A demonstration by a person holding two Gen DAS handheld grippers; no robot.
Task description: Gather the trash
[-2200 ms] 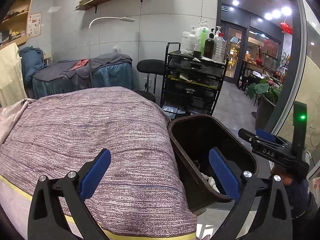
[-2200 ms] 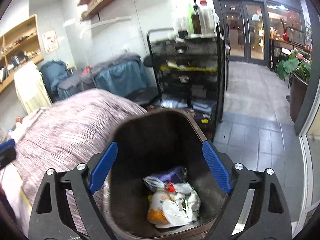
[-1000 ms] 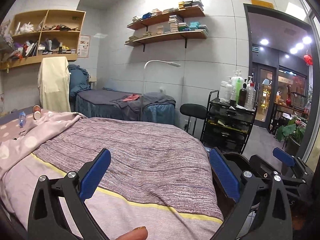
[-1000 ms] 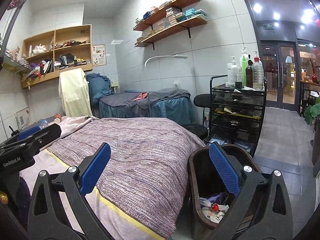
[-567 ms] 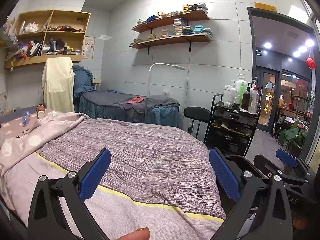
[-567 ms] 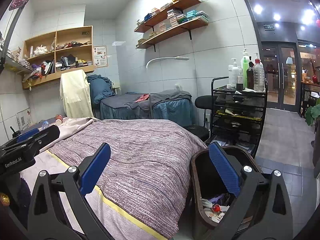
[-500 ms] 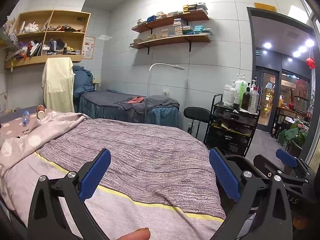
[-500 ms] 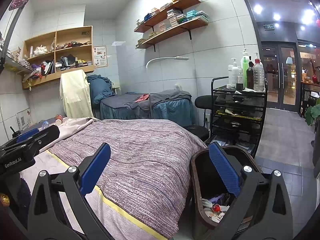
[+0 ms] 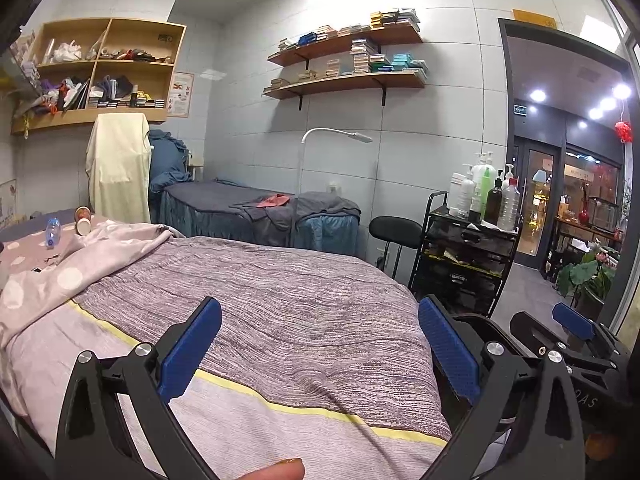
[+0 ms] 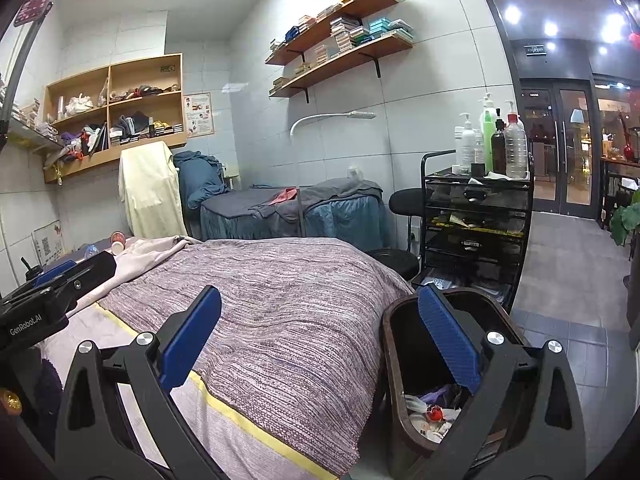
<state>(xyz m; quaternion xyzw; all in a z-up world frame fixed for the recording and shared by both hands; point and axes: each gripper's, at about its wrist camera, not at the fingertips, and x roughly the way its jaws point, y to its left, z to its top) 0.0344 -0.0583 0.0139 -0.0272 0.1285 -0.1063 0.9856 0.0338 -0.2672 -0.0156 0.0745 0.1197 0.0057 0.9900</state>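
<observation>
Left gripper (image 9: 318, 350): jaws spread wide, nothing between the blue pads (image 9: 188, 348), held over the near end of the bed (image 9: 280, 300). Right gripper (image 10: 320, 350): jaws likewise wide apart, empty, poised above the bed's foot corner and the bin (image 10: 400, 380). In the left view the right gripper shows at 4 o'clock (image 9: 568, 332); in the right view the left gripper shows at 9 o'clock (image 10: 60, 280). A fingertip (image 9: 276, 471) enters the left view at 6 o'clock. Bin: dark brown, open-topped, standing on the floor just beside the bed's foot, at 5 o'clock in the right view. Trash (image 10: 432, 412) lies in its bottom: crumpled white wrappers, something purple, a small red piece; partly hidden by the right pad (image 10: 448, 344). Bed covered by a striped purple-grey blanket with a yellow band (image 9: 320, 410) near the edge. At the head end, 9 o'clock in the left view, a pink dotted sheet (image 9: 40, 280) carries a plastic bottle (image 9: 52, 232) lying down and two cups (image 9: 83, 220) close together; whether they touch I cannot tell. Behind: second bed (image 9: 260, 216) under dark covers, lamp (image 9: 336, 134), stool (image 9: 394, 232), black cart (image 9: 464, 264) with bottles (image 9: 486, 192) on top, at 3 o'clock.
</observation>
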